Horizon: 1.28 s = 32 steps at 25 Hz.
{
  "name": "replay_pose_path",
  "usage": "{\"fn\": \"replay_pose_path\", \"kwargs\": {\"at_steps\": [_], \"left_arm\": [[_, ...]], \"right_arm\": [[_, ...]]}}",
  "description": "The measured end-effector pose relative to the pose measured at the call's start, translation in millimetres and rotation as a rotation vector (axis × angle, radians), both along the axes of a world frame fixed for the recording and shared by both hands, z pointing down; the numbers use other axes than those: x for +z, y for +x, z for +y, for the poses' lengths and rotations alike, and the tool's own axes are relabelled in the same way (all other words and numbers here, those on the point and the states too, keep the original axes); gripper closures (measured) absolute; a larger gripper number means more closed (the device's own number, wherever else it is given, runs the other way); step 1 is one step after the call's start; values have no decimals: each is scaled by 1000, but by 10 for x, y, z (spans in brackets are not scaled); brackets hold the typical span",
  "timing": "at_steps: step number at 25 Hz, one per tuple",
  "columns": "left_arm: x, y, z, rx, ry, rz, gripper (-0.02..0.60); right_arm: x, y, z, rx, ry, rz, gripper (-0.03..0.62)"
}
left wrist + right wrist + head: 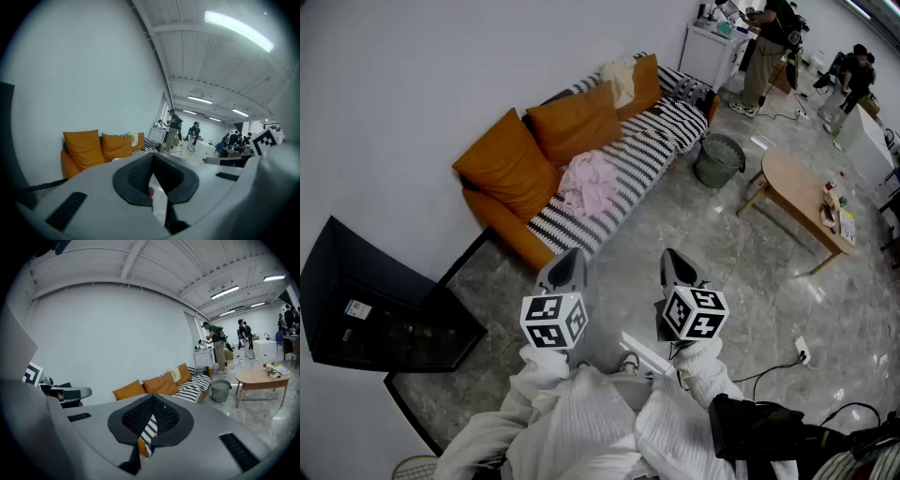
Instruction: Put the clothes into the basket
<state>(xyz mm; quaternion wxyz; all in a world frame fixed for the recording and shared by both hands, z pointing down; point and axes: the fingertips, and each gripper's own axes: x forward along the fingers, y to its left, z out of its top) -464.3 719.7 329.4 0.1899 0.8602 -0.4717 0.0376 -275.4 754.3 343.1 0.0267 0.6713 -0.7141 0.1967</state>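
While both claws are closed & empty, L gripper (571,258) & R gripper (675,261) hang well short of pink clothes (589,186) heaped on striped sofa (661,131); basket (719,160) stands nr sofa's end. Fabric prob. light, limp, unbreakable: pinch a bunched fold at heap's top

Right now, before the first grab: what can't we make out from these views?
- Pink clothes, head view: bunched together, so the garment count is unclear.
- Basket: too small in the head view. Side-on in the right gripper view, where its wall hides the inside.
- Cream cloth, head view: too small to tell a garment from a throw.
- Items on the wooden table: too small to name.
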Motion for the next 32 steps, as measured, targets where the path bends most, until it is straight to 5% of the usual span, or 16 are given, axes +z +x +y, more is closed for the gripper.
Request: {"fn": "replay_pose_path", "kwargs": {"at_steps": [16, 32], "left_arm": [[31, 288, -20, 23, -8, -32, 575], [217, 1452, -196, 81, -45, -47, 575]], "right_arm": [[63, 220, 3, -18, -4, -63, 569], [310, 1518, -22, 97, -54, -94, 569]]}}
